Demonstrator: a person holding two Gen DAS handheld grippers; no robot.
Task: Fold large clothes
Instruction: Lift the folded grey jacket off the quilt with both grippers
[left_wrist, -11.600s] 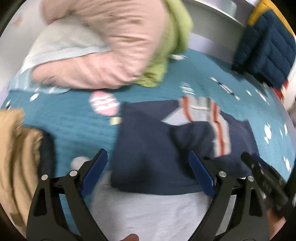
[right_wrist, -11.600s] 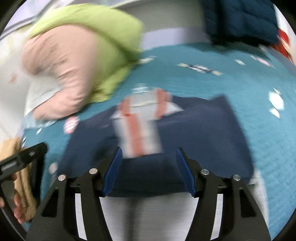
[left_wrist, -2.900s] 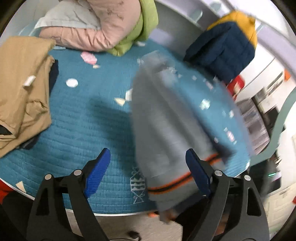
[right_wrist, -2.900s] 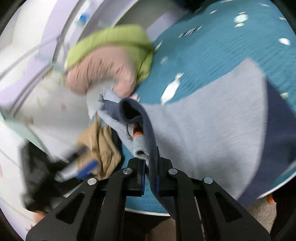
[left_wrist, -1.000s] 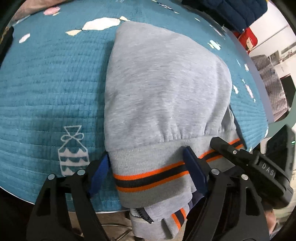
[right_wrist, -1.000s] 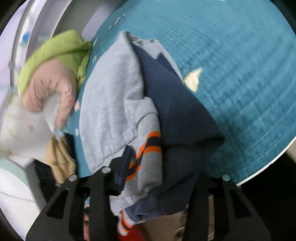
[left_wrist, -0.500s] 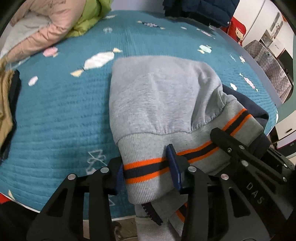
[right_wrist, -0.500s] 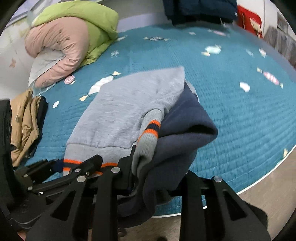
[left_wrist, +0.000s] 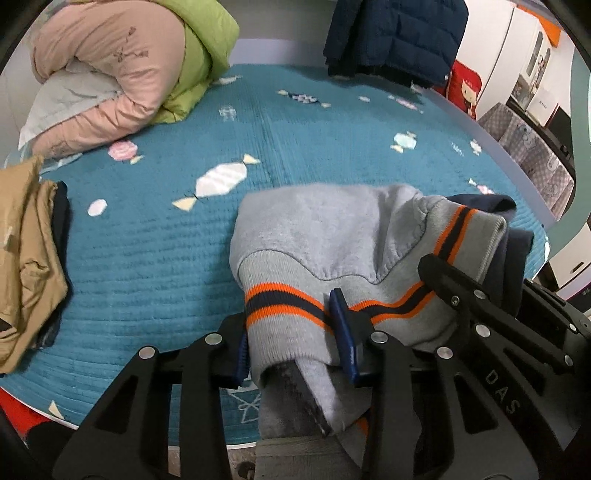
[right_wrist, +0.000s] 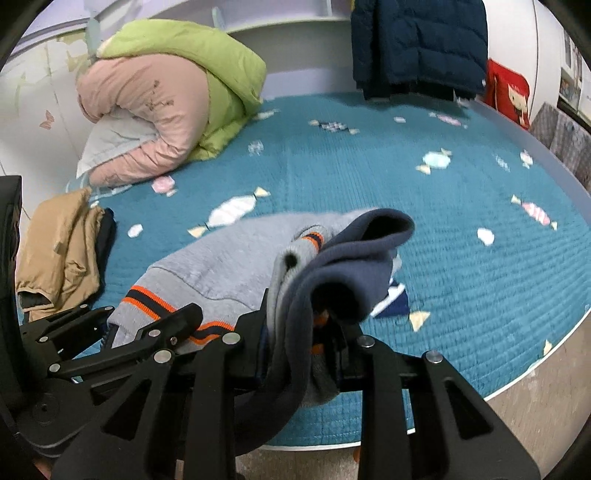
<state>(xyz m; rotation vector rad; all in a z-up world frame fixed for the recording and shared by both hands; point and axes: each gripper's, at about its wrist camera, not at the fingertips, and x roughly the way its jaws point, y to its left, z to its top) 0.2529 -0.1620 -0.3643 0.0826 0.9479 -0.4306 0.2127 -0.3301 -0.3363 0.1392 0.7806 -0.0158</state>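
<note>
A folded grey sweater (left_wrist: 325, 229) with an orange and navy striped hem and a navy part lies at the near edge of the teal bed cover (left_wrist: 147, 240), its near end lifted. My left gripper (left_wrist: 291, 325) has the striped hem between its blue pads; its jaws are still closing and press on the cloth. My right gripper (right_wrist: 297, 325) is shut on the bunched grey and navy layers of the sweater (right_wrist: 221, 258), which drape over its fingers. The two grippers sit side by side: the right gripper (left_wrist: 480, 306) is just right of the left, and the left gripper (right_wrist: 110, 332) shows at the lower left.
A rolled pink and green duvet (left_wrist: 122, 74) lies at the far left of the bed. A folded tan garment (left_wrist: 26, 240) sits at the left edge. A navy puffer jacket (left_wrist: 395, 33) hangs at the back. The bed's near edge drops to the floor (right_wrist: 517, 424).
The left jaws have closed from wide apart onto the striped hem. Both grippers have risen and tilted up, lifting the sweater's near end off the bed.
</note>
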